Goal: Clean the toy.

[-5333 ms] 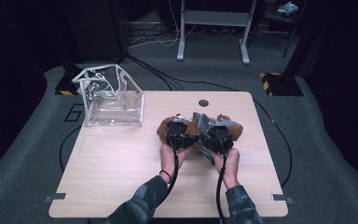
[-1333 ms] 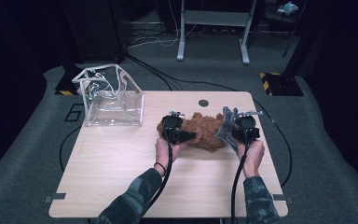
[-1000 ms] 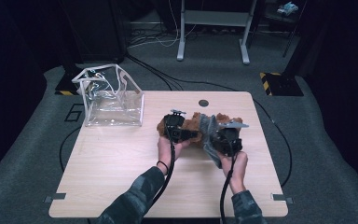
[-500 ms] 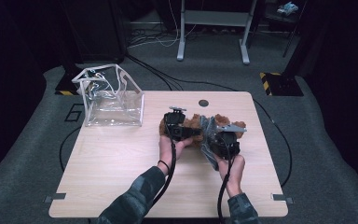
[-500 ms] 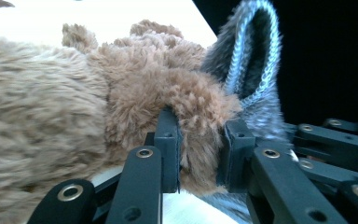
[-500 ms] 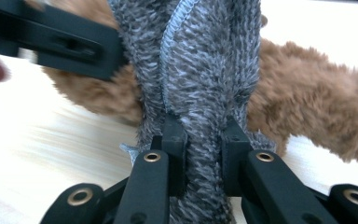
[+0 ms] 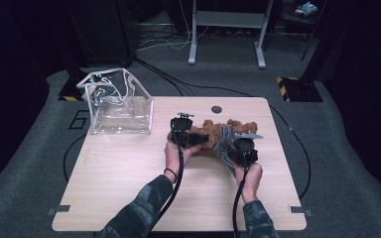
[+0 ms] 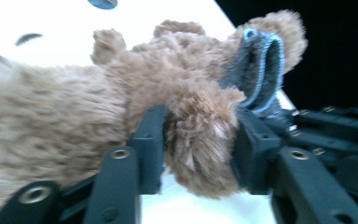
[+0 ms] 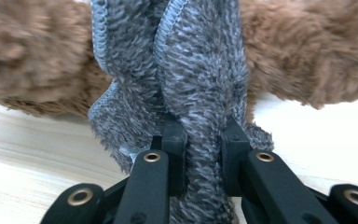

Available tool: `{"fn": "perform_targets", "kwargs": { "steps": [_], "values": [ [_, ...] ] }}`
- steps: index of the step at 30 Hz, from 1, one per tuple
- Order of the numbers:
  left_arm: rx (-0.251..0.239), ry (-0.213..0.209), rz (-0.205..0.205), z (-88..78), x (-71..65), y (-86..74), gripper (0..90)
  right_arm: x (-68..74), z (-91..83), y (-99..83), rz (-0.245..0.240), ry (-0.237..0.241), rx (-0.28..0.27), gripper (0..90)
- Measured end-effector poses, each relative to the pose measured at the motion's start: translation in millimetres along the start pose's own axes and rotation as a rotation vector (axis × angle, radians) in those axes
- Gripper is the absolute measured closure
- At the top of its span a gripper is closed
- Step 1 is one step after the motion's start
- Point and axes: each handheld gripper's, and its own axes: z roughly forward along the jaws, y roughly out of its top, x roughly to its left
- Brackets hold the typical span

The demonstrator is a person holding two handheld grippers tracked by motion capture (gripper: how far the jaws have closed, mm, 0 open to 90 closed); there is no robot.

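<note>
A brown plush bear [image 7: 217, 126] lies on the far middle of the wooden table [image 7: 119, 178]. My left gripper [image 7: 206, 140] reaches in from the bear's left side. In the left gripper view its jaws [image 8: 198, 140] have just been opening and stand open, with one furry limb of the bear [image 8: 74, 107] still between the pads. My right gripper [image 7: 230, 146] is at the bear's near right side, shut on a fuzzy grey cloth [image 7: 224, 141] with a pale blue hem. The cloth [image 9: 200, 70] rises in folds from between the pads [image 9: 200, 135], draped against the bear [image 9: 307, 60]. The cloth [image 8: 256, 60] also stands up behind the limb.
A clear plastic bag [image 7: 119, 106] with handles stands upright at the table's far left corner. A small round cable hole [image 7: 216, 109] sits near the far edge. Bare tabletop stretches along the near side. Dark carpet and cables surround the table.
My right gripper carried the grey cloth from the bear's right in toward its body and sank a little. My left gripper stayed at the bear.
</note>
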Motion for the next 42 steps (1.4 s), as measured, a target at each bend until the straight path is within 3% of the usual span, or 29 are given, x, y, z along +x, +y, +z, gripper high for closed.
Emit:
{"fn": "perform_targets", "kwargs": {
  "steps": [3, 6, 15, 25, 29, 30, 34, 35, 36, 37, 42],
  "values": [
    [0.002, 0.036, 0.022, -3.3, 1.1, -1.3, 46.2, -2.1, 0.6, -0.1, 0.002, 0.004, -0.001, 76.8],
    [-0.002, 0.08, 0.076, -9.1, 5.9, -5.9, 38.7, -2.2, 2.1, 1.4, 0.0, -0.006, 0.001, 76.8],
    [-0.049, 0.111, 0.064, -29.9, 30.7, -13.5, 30.5, -10.6, 4.2, 3.2, 0.019, -0.028, 0.001, 76.7],
    [-0.041, 0.153, 0.047, -37.2, 52.9, -25.6, 29.7, -15.9, -4.4, 0.7, 0.035, -0.035, -0.018, 76.6],
    [-0.022, 0.171, 0.019, -31.9, 61.0, -29.5, 30.6, -4.2, -18.5, -9.1, -0.005, -0.006, -0.049, 76.6],
    [-0.014, 0.179, 0.01, -28.8, 63.2, -30.0, 31.3, 4.6, -25.3, -15.2, -0.03, 0.012, -0.062, 76.6],
    [-0.008, 0.189, 0.0, -23.3, 63.3, -29.6, 32.2, 18.6, -29.7, -21.7, -0.069, 0.049, -0.065, 76.5],
    [0.003, 0.187, -0.004, -19.6, 63.6, -29.6, 32.5, 29.1, -27.0, -23.3, -0.107, 0.072, -0.057, 76.3],
    [0.003, 0.187, -0.004, -19.6, 63.6, -29.6, 32.7, 29.1, -27.0, -23.3, -0.107, 0.072, -0.057, 76.3],
    [0.008, 0.189, -0.002, -18.0, 63.9, -29.8, 32.9, 36.4, -19.6, -22.5, -0.138, 0.098, -0.048, 76.3],
    [0.016, 0.192, -0.007, -11.7, 65.9, -32.5, 33.9, 39.3, -1.8, -16.0, -0.137, 0.086, -0.017, 76.3]
  ]
}}
